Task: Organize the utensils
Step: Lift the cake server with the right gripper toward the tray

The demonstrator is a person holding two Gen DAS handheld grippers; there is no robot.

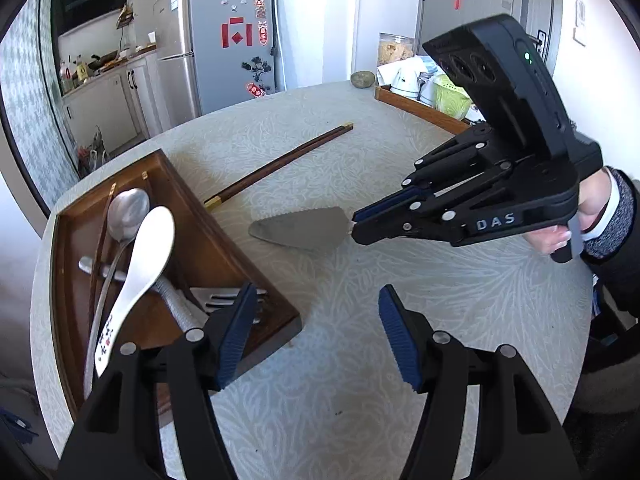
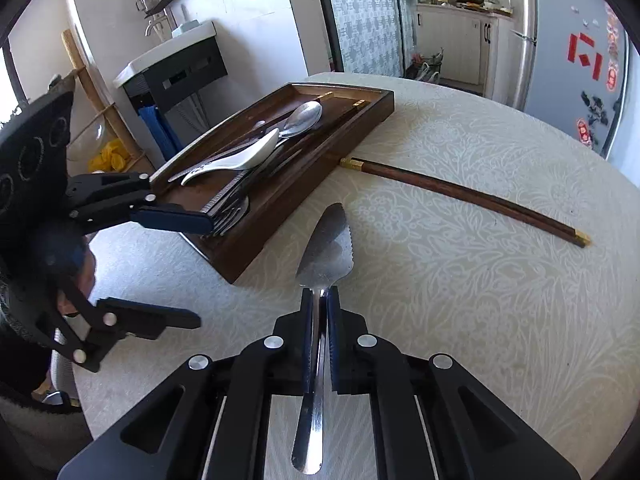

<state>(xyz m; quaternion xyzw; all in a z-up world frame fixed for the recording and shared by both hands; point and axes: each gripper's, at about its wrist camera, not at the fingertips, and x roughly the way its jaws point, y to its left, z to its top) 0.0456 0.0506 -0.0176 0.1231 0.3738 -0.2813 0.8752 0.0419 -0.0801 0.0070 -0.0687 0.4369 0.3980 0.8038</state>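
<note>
My right gripper [image 2: 320,300] is shut on the handle of a steel cake server [image 2: 326,244], its blade just above the table; the gripper [image 1: 354,226] and server [image 1: 300,226] also show in the left wrist view. A brown wooden tray [image 1: 216,236] holds a white ceramic spoon [image 1: 140,268], a metal spoon [image 1: 126,212], a fork and other utensils. The tray [image 2: 296,184] lies left of the server. A pair of dark chopsticks [image 1: 280,164] lies on the table beyond. My left gripper [image 1: 316,332] is open and empty over the tray's near corner.
The round table [image 1: 360,360] has a pale patterned cloth. A second wooden tray [image 1: 420,108] with bowls and a green colander stands at the far right edge. A fridge [image 1: 224,40] and kitchen cabinets stand behind.
</note>
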